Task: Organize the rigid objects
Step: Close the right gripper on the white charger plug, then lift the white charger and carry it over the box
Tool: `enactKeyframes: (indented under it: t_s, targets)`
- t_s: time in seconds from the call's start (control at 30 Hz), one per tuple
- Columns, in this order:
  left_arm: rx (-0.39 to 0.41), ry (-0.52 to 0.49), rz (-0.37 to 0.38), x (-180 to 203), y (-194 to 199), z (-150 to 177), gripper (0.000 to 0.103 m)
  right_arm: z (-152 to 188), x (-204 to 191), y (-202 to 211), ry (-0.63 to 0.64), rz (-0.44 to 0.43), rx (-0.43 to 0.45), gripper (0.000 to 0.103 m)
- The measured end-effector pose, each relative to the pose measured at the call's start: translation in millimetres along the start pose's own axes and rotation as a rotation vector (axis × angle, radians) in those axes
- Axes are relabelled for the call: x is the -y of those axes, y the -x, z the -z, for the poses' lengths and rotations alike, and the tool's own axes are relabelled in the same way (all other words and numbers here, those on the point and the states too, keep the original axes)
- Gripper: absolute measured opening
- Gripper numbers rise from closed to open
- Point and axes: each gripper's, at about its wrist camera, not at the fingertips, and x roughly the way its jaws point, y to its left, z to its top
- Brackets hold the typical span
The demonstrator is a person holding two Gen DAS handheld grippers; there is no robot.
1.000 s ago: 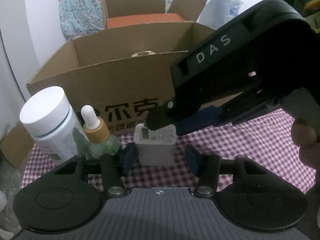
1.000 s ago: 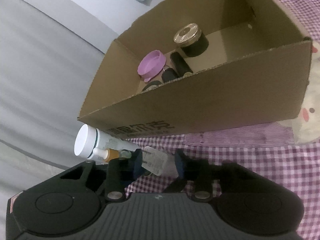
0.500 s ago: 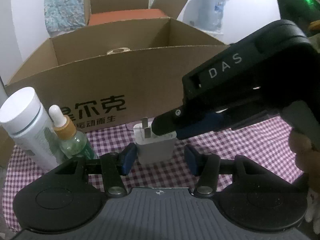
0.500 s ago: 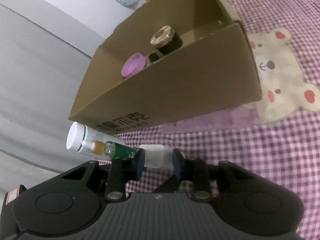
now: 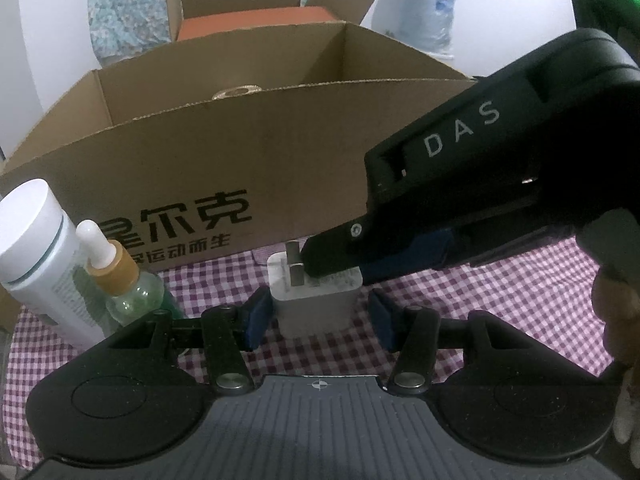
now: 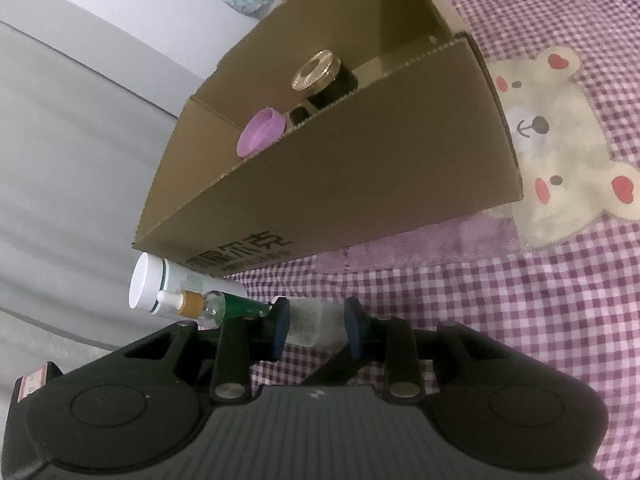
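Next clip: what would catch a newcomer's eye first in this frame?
Both grippers converge on one white charger plug standing prongs-up on the checked cloth: the left gripper brackets it with gaps either side, while the right gripper reaches in from the right over its top. Behind it looms the open cardboard box, already holding a purple lid and a gold-capped black jar.

white wall (image 5: pixel 60 20), checked tablecloth (image 6: pixel 540 320)
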Motion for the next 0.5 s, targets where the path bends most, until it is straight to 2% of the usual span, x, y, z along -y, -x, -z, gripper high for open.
enactKeyframes:
  t_s: [0.07, 0.5]
  targets:
    - [0.001, -0.001, -0.011, -1.1, -1.7, 0.3, 0.044, -0.1, 1.3, -0.2, -0.002, -0.004, 0.002, 0.032]
    - [-0.002, 0.012, -0.003, -2.9, -0.4, -1.7, 0.044, 0.6, -0.3, 3.6, 0.007, -0.002, 0.006, 0.032]
